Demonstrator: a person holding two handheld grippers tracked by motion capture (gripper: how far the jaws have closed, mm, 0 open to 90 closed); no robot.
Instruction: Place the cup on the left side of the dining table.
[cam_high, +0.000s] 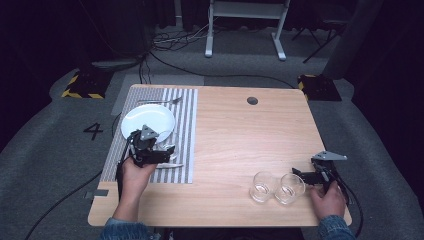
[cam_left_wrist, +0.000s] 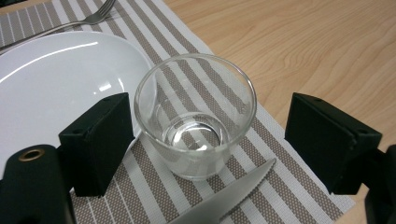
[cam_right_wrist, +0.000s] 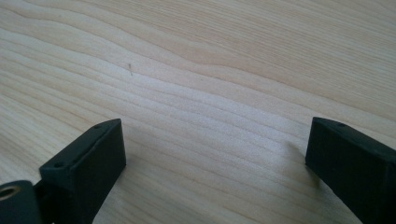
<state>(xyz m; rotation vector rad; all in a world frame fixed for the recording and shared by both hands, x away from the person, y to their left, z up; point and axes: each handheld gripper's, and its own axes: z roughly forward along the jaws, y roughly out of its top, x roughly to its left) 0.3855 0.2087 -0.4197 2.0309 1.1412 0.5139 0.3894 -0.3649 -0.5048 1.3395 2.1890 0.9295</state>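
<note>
The left gripper (cam_left_wrist: 205, 144) stands open astride a clear glass tumbler (cam_left_wrist: 196, 114) upright on the striped placemat (cam_left_wrist: 299, 182), plate (cam_left_wrist: 51, 79) at its 9 o'clock, while the right gripper (cam_right_wrist: 215, 163), also open, holds nothing

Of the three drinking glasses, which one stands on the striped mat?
The glass between the open left gripper jaws, beside the white plate. The other two glasses stand on bare wood.
</note>
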